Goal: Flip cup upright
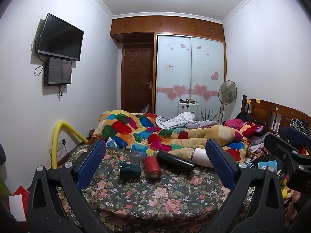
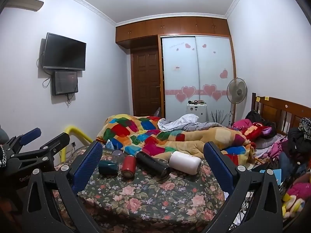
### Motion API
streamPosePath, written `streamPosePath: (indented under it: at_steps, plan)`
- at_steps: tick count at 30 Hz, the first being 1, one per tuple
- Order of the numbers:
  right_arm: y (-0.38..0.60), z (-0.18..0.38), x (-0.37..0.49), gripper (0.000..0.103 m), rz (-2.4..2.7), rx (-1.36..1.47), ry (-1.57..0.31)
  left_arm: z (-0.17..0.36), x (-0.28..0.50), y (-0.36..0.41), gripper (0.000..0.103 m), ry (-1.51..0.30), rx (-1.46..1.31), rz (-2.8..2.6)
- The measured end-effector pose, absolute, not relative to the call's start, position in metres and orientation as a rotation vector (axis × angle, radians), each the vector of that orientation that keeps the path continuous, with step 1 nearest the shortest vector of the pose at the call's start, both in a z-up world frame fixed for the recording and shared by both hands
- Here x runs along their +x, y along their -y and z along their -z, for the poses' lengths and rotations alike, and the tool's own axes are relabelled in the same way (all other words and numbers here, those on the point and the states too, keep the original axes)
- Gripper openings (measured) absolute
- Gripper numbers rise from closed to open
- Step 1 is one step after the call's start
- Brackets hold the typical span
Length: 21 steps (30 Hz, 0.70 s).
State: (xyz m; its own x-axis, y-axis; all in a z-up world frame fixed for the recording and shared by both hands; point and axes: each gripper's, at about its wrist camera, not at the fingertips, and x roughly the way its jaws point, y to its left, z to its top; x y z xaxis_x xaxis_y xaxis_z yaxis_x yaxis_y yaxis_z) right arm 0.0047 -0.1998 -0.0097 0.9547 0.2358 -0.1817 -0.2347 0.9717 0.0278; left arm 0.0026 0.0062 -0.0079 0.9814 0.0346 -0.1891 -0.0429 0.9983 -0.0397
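Note:
Several cups lie on their sides on the floral bedsheet (image 1: 155, 198): a dark green mug (image 1: 129, 171), a red cup (image 1: 152, 167), a black flask (image 1: 176, 159) and a white cup (image 1: 201, 156). A clear glass (image 1: 135, 156) stands behind the mug. In the right wrist view I see the same green mug (image 2: 108, 167), red cup (image 2: 128, 166), black flask (image 2: 152, 165) and white cup (image 2: 184, 162). My left gripper (image 1: 155, 155) is open and empty, well short of the cups. My right gripper (image 2: 152, 153) is open and empty too.
A colourful patchwork quilt (image 1: 165, 134) is heaped behind the cups. Plush toys and clothes (image 1: 250, 128) crowd the right side by the wooden headboard (image 1: 272, 112). A yellow padded rail (image 1: 58, 134) stands at the bed's left edge. The other gripper shows at the left (image 2: 29, 147).

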Motion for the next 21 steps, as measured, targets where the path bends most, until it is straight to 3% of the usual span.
streamPosePath:
  at_steps: [21]
  plan:
    - [0.1978,0.0057,0.0046,0.103,-0.24,0.006,-0.185,0.0026,0.0016,-0.0091,0.103,-0.187,-0.047,-0.037]
